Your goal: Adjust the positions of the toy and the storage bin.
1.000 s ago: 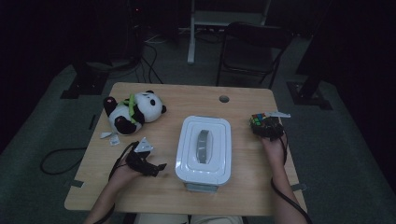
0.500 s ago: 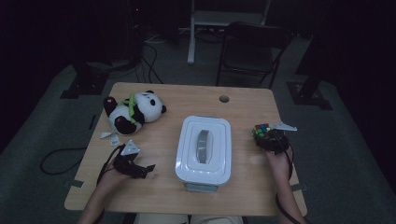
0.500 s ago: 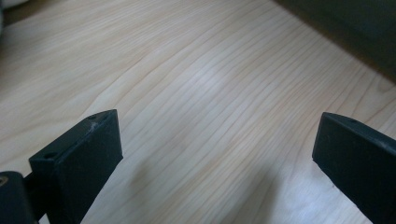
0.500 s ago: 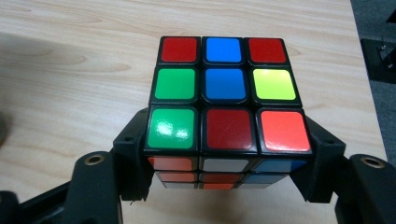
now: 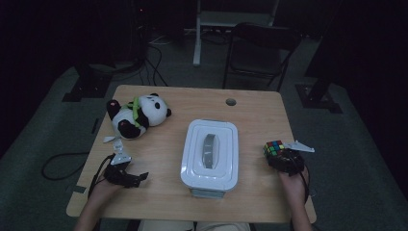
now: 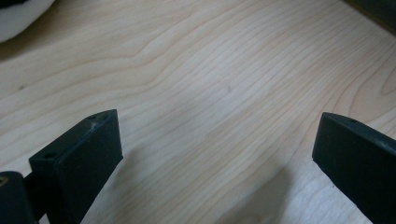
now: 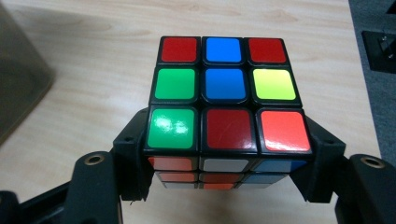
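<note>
The right gripper (image 7: 224,154) clamped the puzzle cube (image 7: 226,95) by its sides, keeping it carryable, while the left gripper (image 6: 210,158) hovered wide open over bare table (image 6: 210,70).
</note>
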The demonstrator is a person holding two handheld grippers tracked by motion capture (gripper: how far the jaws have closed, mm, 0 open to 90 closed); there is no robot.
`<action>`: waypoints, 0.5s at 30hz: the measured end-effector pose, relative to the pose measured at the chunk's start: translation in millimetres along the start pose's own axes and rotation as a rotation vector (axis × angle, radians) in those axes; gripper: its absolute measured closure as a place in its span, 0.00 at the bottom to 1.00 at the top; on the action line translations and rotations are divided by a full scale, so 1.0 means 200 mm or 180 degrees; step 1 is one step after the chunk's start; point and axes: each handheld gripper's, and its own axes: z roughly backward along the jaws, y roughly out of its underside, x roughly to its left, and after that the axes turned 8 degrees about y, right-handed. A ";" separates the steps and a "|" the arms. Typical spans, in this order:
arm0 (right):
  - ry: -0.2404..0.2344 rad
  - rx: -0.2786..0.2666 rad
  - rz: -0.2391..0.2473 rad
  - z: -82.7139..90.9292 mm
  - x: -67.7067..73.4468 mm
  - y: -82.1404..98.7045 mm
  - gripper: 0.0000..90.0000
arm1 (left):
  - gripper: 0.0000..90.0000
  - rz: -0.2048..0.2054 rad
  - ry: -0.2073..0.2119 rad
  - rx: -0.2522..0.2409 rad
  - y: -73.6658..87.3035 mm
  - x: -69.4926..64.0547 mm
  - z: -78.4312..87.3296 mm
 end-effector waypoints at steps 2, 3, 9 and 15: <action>0.0009 -0.0002 0.0027 0.04 0.00 0.03 0.38 | 0.03 0.0033 -0.0006 0.0014 0.01 0.01 0.00; 0.0022 0.0006 0.0044 0.06 0.00 0.05 0.38 | 0.03 0.0055 -0.0013 0.0018 0.02 0.01 0.01; -0.0009 0.0051 0.0012 0.15 -0.01 0.14 0.38 | 0.03 0.0049 -0.0145 0.0117 0.02 0.01 0.01; 0.0089 0.0085 -0.0034 0.20 -0.04 0.22 0.38 | 0.03 0.0025 -0.0278 0.0168 0.02 0.00 -0.01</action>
